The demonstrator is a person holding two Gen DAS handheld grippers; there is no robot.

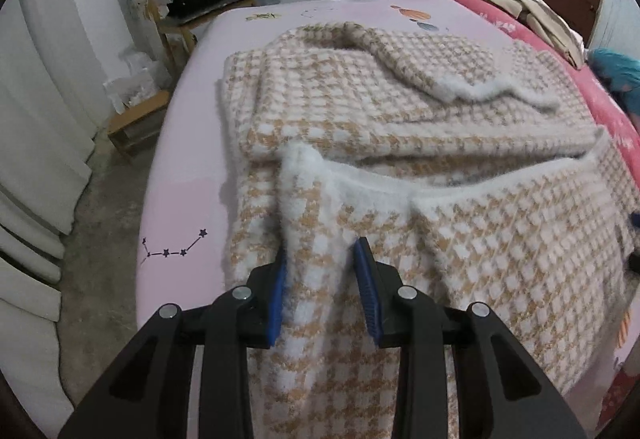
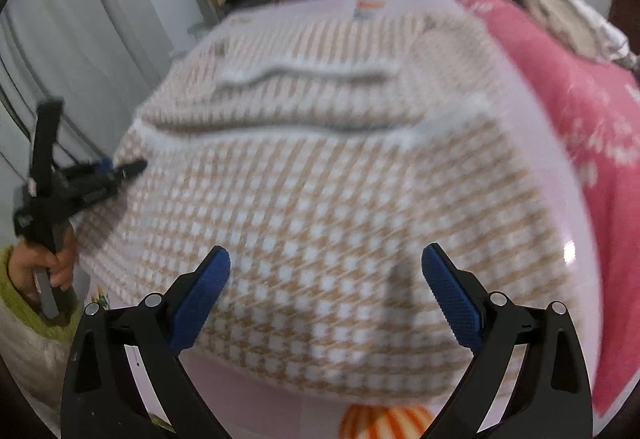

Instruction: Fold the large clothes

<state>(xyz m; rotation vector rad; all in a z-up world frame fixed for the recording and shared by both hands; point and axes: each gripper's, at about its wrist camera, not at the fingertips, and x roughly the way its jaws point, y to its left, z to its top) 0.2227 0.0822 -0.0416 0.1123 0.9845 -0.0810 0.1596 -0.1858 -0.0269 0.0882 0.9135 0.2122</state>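
I see the bed (image 1: 188, 143), covered in a pink sheet, carrying the garment (image 1: 460, 231): a large tan-and-white houndstooth knit with fluffy white edging. It lies partly folded, the far half doubled over with one white-edged flap on top, the near half draped toward me. My left tongs (image 1: 322, 271) are clamped on a bunched fold of the near white-trimmed edge, cloth pinched between both blue pads. My right tongs (image 2: 326, 259) stand wide apart above the near cloth, gripping nothing; that view is blurred.
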